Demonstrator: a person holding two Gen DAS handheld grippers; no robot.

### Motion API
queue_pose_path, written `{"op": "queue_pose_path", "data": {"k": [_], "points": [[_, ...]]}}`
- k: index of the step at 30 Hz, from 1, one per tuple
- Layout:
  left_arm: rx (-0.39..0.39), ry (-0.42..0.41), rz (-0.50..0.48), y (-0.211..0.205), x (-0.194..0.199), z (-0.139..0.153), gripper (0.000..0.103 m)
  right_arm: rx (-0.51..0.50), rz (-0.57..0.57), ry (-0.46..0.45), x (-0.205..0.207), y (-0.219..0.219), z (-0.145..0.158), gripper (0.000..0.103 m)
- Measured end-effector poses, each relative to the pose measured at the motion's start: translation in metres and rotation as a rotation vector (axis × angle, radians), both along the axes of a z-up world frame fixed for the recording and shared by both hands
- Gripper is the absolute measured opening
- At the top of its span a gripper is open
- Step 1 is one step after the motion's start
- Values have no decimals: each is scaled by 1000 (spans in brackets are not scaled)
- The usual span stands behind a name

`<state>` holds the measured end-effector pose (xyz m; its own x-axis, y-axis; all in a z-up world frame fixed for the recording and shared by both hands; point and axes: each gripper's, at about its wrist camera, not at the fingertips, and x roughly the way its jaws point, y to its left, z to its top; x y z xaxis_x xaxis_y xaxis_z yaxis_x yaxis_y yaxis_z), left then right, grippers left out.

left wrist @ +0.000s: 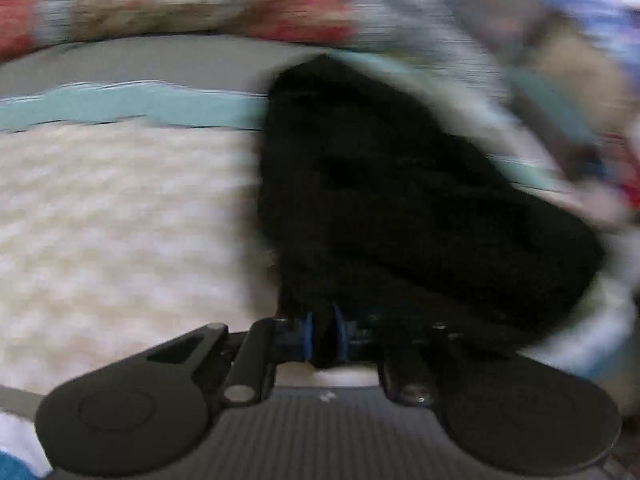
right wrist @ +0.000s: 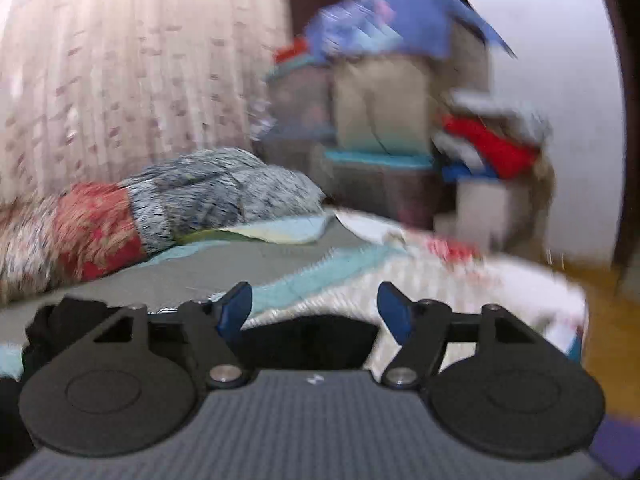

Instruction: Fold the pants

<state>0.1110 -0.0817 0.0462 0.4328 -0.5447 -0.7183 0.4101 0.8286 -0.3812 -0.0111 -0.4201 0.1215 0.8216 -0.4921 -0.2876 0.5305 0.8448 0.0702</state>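
The pants are black cloth, matt and soft; the bed wears a cream cover with a rough woven texture; the left gripper is matt black plastic with bright metal screws; the right gripper has smooth blue plastic pads; the pillow looks fuzzy grey cloth.
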Motion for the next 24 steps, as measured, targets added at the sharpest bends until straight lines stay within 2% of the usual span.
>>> {"op": "queue_pose_path", "data": {"k": [2, 4, 5, 6, 7, 8, 9, 11, 13, 14, 16, 17, 19, 20, 22, 23, 24], "points": [[-56, -50, -246, -17, -30, 17, 12, -21, 41, 28, 9, 1, -2, 71], [-83, -85, -508, -33, -62, 30, 18, 17, 46, 36, 14, -6, -6, 71], [-97, -99, -604, -36, -74, 35, 22, 49, 46, 40, 16, -11, -8, 71], [-99, -124, -637, -37, -80, 40, 29, 85, 46, 43, 16, -17, -10, 71], [-103, -146, -624, -34, -78, 44, 33, 115, 45, 44, 15, -21, -12, 72], [-118, -154, -580, -30, -69, 46, 45, 136, 42, 49, 14, -26, -15, 72], [-145, -141, -503, -24, -53, 47, 51, 150, 37, 60, 12, -31, -18, 73], [-208, -18, -279, -7, -4, 39, 52, 175, 21, 82, 5, -35, -30, 74], [-260, 113, -96, 4, 38, 23, 52, 222, 2, 92, -3, -44, -39, 75], [-270, 142, -44, 5, 53, 15, 56, 254, -2, 96, -6, -48, -45, 76], [-245, 173, 41, -3, 76, 0, 74, 320, 7, 109, -9, -56, -55, 77], [-238, 192, 62, -11, 83, -8, 88, 359, 17, 119, -8, -60, -59, 78], [-255, 248, 67, -37, 102, -27, 90, 453, 34, 129, -6, -66, -69, 78], [-261, 282, 77, -49, 107, -37, 86, 504, 46, 126, -5, -68, -75, 78], [-266, 316, 109, -65, 112, -51, 59, 598, 80, 127, 2, -68, -85, 77], [-277, 331, 104, -71, 113, -56, 37, 636, 116, 141, 8, -66, -90, 66], [-289, 338, 104, -74, 111, -60, 28, 669, 166, 165, 17, -62, -93, 49]]}}
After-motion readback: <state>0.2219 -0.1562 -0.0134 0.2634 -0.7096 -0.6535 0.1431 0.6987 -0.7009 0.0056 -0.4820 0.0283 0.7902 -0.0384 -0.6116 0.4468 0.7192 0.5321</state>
